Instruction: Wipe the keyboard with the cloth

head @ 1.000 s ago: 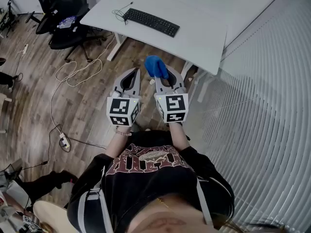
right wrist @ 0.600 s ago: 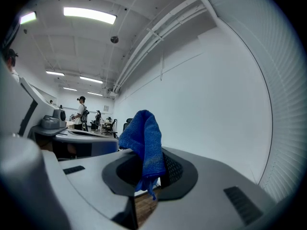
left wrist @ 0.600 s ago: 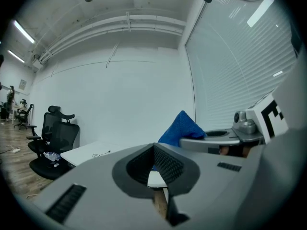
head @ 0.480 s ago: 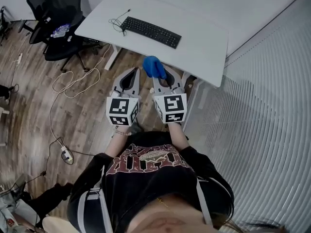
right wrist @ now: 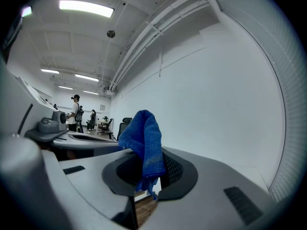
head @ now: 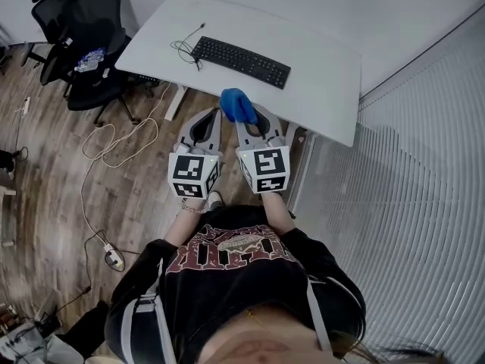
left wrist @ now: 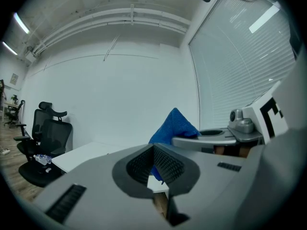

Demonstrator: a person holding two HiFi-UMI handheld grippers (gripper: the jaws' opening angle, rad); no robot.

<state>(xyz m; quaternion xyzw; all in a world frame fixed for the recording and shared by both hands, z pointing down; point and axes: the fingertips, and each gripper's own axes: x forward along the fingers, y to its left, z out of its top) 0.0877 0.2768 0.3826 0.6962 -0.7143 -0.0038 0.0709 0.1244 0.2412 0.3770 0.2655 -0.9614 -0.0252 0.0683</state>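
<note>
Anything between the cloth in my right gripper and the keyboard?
Nothing visible. The cloth, held in the right gripper, hangs at the desk's near edge, and only bare desk top lies between it and the keyboard.

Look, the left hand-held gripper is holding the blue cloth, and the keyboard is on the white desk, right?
Not quite. It is the right hand-held gripper that holds the blue cloth, as the right gripper view shows. The left hand-held gripper is shut on nothing. The keyboard is on the white desk.
</note>
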